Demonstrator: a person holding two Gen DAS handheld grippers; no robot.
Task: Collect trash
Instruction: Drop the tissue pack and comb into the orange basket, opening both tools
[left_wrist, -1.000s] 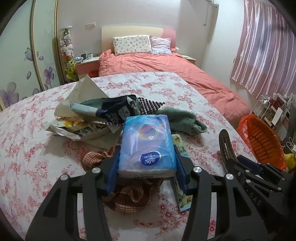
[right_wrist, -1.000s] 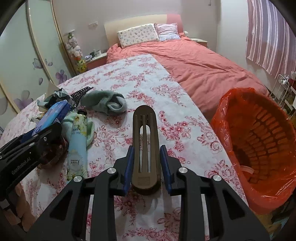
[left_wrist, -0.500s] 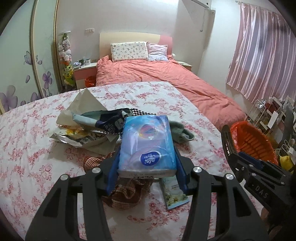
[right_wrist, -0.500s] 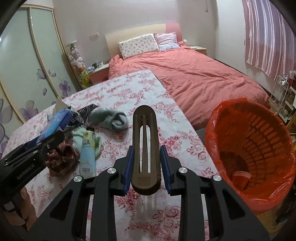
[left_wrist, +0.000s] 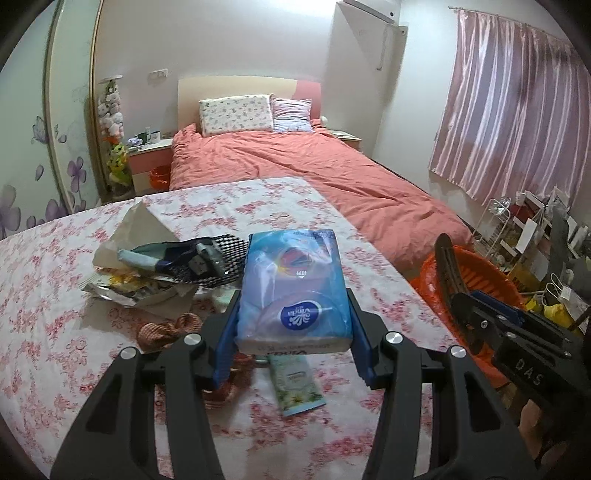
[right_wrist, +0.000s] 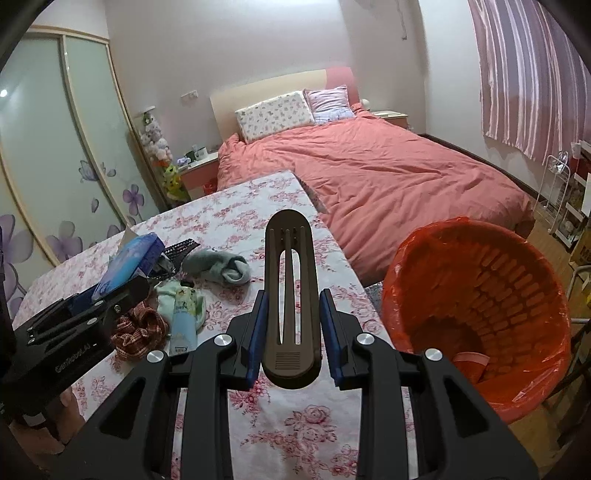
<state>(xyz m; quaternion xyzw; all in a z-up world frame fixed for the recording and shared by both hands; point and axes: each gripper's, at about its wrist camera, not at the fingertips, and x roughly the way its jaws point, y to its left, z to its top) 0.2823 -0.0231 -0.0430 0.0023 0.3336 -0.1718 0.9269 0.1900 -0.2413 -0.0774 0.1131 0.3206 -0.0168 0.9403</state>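
Two hand-held grippers are both loaded above the table (right_wrist: 236, 218), whose floral cloth is bare along its near edge and toward its far right corner. The left hand-held gripper (left_wrist: 293, 332) is clamped on a blue tissue pack (left_wrist: 293, 284), lifted off the cloth above the pile at the middle of the table: crumpled paper and wrappers (left_wrist: 136, 254), a checked cloth (right_wrist: 138, 332), a pale green tube (right_wrist: 183, 325) and a grey sock (right_wrist: 218, 266). The right hand-held gripper (right_wrist: 291, 328) is clamped on a brown slotted plastic piece (right_wrist: 290, 295) that sticks out forward between its blue pads, over the right edge of the table. Just beyond that edge, on the floor, stands the orange-lined trash basket (right_wrist: 476, 295), mouth open, with something reddish at its bottom; it lies to the right of the right hand-held gripper, near it. Past the far edge lies the bed (right_wrist: 388, 173).
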